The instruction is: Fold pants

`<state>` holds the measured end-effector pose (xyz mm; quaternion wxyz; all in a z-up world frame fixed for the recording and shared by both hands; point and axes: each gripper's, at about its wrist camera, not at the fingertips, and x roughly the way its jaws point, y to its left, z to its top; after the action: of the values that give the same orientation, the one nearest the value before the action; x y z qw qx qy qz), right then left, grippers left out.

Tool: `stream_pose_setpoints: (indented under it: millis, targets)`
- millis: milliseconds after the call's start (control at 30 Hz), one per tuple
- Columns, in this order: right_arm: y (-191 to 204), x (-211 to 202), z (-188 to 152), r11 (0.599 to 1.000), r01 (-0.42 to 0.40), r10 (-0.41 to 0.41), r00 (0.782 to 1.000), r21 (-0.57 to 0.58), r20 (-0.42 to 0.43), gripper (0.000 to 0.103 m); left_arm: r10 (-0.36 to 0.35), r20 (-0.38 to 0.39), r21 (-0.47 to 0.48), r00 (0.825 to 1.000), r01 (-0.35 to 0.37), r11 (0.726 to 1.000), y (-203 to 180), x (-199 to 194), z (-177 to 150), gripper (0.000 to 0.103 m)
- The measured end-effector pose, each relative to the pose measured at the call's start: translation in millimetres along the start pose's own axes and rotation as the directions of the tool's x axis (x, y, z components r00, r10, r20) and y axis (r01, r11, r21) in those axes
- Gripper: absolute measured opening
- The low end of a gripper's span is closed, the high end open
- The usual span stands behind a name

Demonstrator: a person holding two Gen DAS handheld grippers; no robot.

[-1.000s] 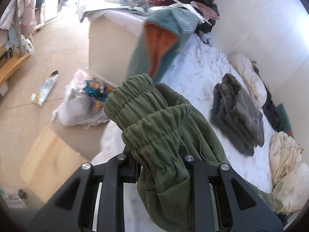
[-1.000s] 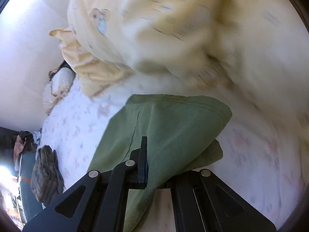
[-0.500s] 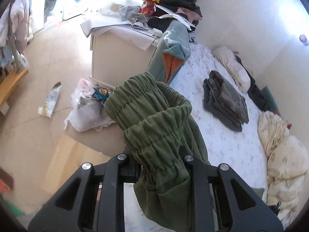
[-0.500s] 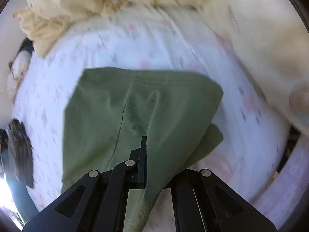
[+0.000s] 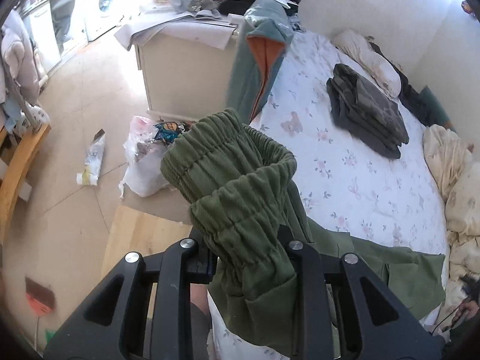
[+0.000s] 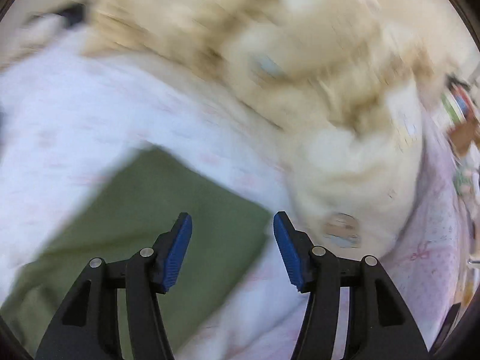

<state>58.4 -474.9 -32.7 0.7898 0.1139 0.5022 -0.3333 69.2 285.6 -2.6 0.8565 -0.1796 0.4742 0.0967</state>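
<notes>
The green pants (image 5: 240, 198) hang from my left gripper (image 5: 244, 246), which is shut on their ribbed elastic waistband and holds it up above the bed's near edge. The legs trail down and right onto the floral sheet (image 5: 360, 180). In the right wrist view, which is blurred, my right gripper (image 6: 232, 234) is open and empty, its blue pads (image 6: 177, 249) spread above the leg end of the pants (image 6: 150, 210) lying flat on the sheet (image 6: 60, 114).
A folded dark grey garment (image 5: 366, 111) lies on the bed's far side. A cream duvet (image 6: 300, 75) is bunched along the bed's right side. A cluttered cabinet (image 5: 186, 69), a teal-orange garment (image 5: 258, 69) and a white bag (image 5: 144, 162) stand left of the bed.
My right gripper has opened and let go of the pants' leg end, which now lies on the sheet. My left gripper has risen with the waistband still in it.
</notes>
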Motion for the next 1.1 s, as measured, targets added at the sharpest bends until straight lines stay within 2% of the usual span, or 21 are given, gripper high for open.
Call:
stream_pose_setpoints:
  millis: [33,67,133,167,267,333,367,467,500,567,600,633,667,700,733,800,900,1000,1033,1067,1100]
  targets:
    - [16,-11,-4,0.996,-0.081,0.082,0.997,-0.027,0.017,0.059,-0.008,-0.011,-0.008,1.000,0.008,1.000,1,2,0,0.022]
    - [49,-26,-14,0.971,-0.222,0.222,0.975,-0.094,-0.007,0.059,-0.019,-0.021,-0.018,1.000,0.019,1.000,3,4,-1,0.022]
    - [102,-41,-40,0.895,-0.407,0.394,0.913,-0.180,-0.104,0.059,-0.032,-0.035,-0.024,0.999,0.031,0.999,4,6,0,0.022]
    - [127,-48,-58,0.848,-0.490,0.467,0.871,-0.204,-0.150,0.059,-0.030,-0.039,-0.012,0.999,0.030,0.999,2,7,-1,0.023]
    - [220,-67,-121,0.666,-0.701,0.626,0.711,-0.254,-0.321,0.058,-0.032,-0.049,0.025,0.998,0.033,0.999,-4,9,-5,0.023]
    - [279,-77,-170,0.522,-0.823,0.690,0.561,-0.222,-0.457,0.040,-0.042,-0.067,0.042,0.997,0.044,0.998,-8,13,-9,0.023]
    - [302,-82,-189,0.476,-0.855,0.699,0.510,-0.206,-0.502,0.019,-0.044,-0.071,0.045,0.997,0.048,0.998,-9,14,-9,0.023]
    - [375,-92,-252,0.367,-0.908,0.670,0.407,-0.200,-0.621,0.005,-0.066,-0.066,0.069,0.996,0.070,0.995,-12,12,-9,0.023]
    - [388,-92,-267,0.347,-0.917,0.656,0.389,-0.199,-0.647,0.004,-0.069,-0.064,0.088,0.996,0.074,0.993,-14,12,-9,0.023]
    - [419,-85,-300,0.355,-0.917,0.599,0.372,-0.181,-0.709,0.004,-0.086,-0.070,0.125,0.994,0.094,0.988,-21,13,-11,0.022]
    - [428,-77,-311,0.370,-0.911,0.571,0.379,-0.184,-0.728,0.001,-0.102,-0.080,0.144,0.992,0.113,0.983,-26,14,-12,0.022]
    - [435,-70,-320,0.390,-0.895,0.546,0.415,-0.218,-0.728,0.000,-0.120,-0.098,0.165,0.988,0.135,0.977,-32,16,-15,0.022]
    - [436,-65,-323,0.398,-0.886,0.543,0.435,-0.236,-0.718,0.000,-0.119,-0.100,0.195,0.988,0.136,0.971,-39,16,-18,0.022]
    - [435,-63,-320,0.396,-0.891,0.549,0.425,-0.223,-0.720,0.000,-0.110,-0.090,0.222,0.990,0.128,0.967,-45,15,-20,0.022]
    - [432,-63,-314,0.386,-0.901,0.559,0.399,-0.197,-0.727,0.000,-0.106,-0.076,0.256,0.991,0.123,0.959,-53,13,-22,0.022]
    - [419,-68,-302,0.370,-0.907,0.572,0.392,-0.200,-0.721,0.005,-0.102,-0.059,0.298,0.993,0.115,0.948,-65,9,-26,0.022]
    - [377,-77,-268,0.360,-0.905,0.615,0.412,-0.226,-0.672,0.007,-0.109,-0.031,0.343,0.994,0.113,0.932,-81,2,-32,0.022]
    - [321,-74,-223,0.408,-0.886,0.661,0.452,-0.218,-0.599,0.010,-0.092,0.033,0.440,0.995,0.068,0.896,-105,-9,-44,0.022]
    - [298,-70,-205,0.442,-0.870,0.668,0.483,-0.220,-0.567,0.014,-0.087,0.048,0.475,0.995,0.054,0.878,-116,-12,-50,0.022]
    - [282,-67,-191,0.468,-0.856,0.673,0.507,-0.221,-0.539,0.034,-0.074,0.066,0.515,0.995,0.029,0.857,-131,-14,-59,0.022]
    - [262,-62,-178,0.496,-0.839,0.675,0.535,-0.225,-0.508,0.069,-0.064,0.076,0.542,0.995,0.012,0.840,-143,-15,-66,0.022]
